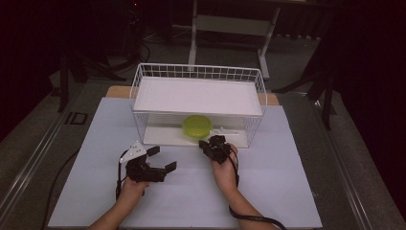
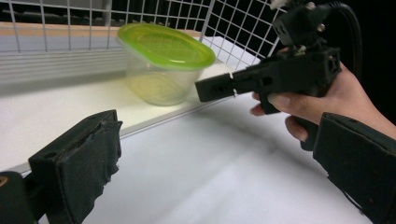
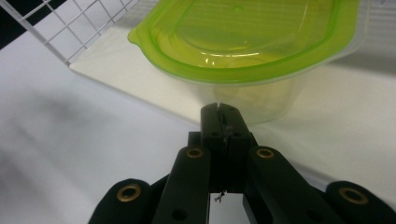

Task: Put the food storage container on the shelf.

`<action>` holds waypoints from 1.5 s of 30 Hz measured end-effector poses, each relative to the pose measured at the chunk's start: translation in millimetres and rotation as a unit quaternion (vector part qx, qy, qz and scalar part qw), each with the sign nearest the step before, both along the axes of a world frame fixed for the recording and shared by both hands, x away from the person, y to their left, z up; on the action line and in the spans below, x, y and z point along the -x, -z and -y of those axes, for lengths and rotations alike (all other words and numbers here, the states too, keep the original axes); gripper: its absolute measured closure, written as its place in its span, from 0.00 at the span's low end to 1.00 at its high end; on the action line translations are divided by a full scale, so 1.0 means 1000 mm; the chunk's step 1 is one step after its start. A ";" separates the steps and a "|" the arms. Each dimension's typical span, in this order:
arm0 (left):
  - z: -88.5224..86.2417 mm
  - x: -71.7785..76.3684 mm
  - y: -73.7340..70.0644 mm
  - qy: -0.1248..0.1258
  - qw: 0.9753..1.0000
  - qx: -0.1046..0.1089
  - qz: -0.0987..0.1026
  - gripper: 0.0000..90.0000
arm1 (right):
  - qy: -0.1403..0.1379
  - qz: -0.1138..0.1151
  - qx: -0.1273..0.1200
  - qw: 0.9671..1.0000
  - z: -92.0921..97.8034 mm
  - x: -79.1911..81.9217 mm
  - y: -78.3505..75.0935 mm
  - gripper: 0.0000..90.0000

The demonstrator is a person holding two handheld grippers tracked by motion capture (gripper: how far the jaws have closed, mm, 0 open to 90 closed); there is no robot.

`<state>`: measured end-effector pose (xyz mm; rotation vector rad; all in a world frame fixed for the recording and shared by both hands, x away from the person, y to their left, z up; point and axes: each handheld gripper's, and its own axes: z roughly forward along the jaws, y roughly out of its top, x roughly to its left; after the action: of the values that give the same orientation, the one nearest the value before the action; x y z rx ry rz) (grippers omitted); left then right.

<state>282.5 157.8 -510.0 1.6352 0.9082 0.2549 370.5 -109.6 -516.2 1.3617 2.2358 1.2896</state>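
High view: the lidded green tub is seen at frame center, on the lower shelf of the wire rack. Right gripper jaws are pressed together just below it; left gripper jaws are spread at lower left.

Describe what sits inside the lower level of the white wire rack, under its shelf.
A clear container with a green lid stands on the wire rack's bottom board. The lid is on and nothing can be made out inside. The shelf hides the lower level's rear.
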 end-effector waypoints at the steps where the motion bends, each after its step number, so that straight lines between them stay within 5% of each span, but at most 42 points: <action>1: 0.000 0.000 0.000 0.001 1.000 0.000 -0.001 0.02 | -0.001 0.001 0.000 1.000 -0.001 -0.001 0.000 1.00; 15: -0.001 0.004 -0.004 0.005 1.000 -0.006 0.012 0.02 | 0.014 -0.006 0.004 1.000 -0.010 -0.022 0.003 0.98; 28: 0.006 0.004 -0.005 0.019 0.999 -0.036 0.026 0.02 | -0.011 0.017 0.011 1.000 0.005 0.012 -0.010 0.95; 32: 0.011 0.005 -0.008 0.032 0.998 -0.046 0.033 0.02 | -0.023 0.025 0.009 0.999 0.009 0.026 -0.014 0.86; 37: 0.016 0.008 -0.013 0.051 0.996 -0.054 0.039 0.02 | -0.035 0.044 0.002 0.998 0.012 0.044 -0.022 0.60; 45: 0.006 0.014 -0.025 0.059 0.995 -0.066 0.056 0.02 | -0.063 0.086 -0.018 0.994 0.020 0.068 -0.038 0.33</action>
<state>268.3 152.1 -484.7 1.7711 0.7194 0.3257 302.7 -130.0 -477.8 1.0886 2.2202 1.4371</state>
